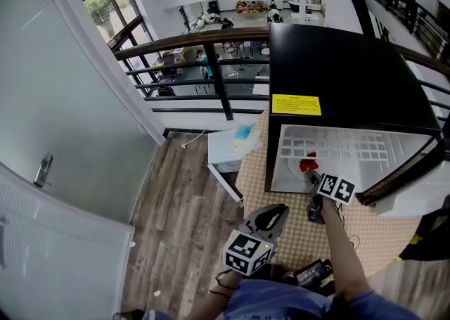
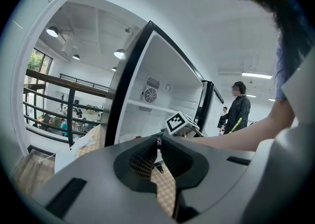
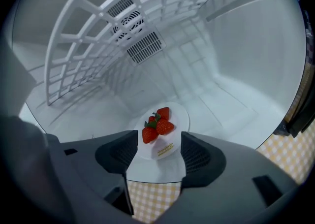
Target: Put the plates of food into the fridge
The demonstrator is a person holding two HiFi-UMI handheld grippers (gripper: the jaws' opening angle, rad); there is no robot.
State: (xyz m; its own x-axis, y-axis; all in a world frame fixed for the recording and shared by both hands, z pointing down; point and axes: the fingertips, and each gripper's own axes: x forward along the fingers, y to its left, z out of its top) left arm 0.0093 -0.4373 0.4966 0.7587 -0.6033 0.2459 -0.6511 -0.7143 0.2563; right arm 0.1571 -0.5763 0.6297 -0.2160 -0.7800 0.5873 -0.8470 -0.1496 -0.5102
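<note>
A white plate (image 3: 172, 122) with three strawberries (image 3: 157, 123) rests on the floor of the small fridge (image 1: 351, 86), just inside its opening. My right gripper (image 3: 159, 150) stands open at the fridge mouth, its jaws spread on either side of the plate's near rim without pressing on it. In the head view the right gripper (image 1: 314, 183) reaches into the fridge beside the red strawberries (image 1: 307, 166). My left gripper (image 2: 159, 145) is shut and empty, held back over the table; the head view shows it (image 1: 281, 212) at the lower middle.
The fridge door (image 1: 404, 171) hangs open to the right. A white wire shelf (image 3: 98, 36) spans the fridge above the plate. The fridge stands on a yellow checked tablecloth (image 1: 365, 234). A railing (image 1: 204, 65) and a white side table (image 1: 228, 146) lie to the left. People stand in the background.
</note>
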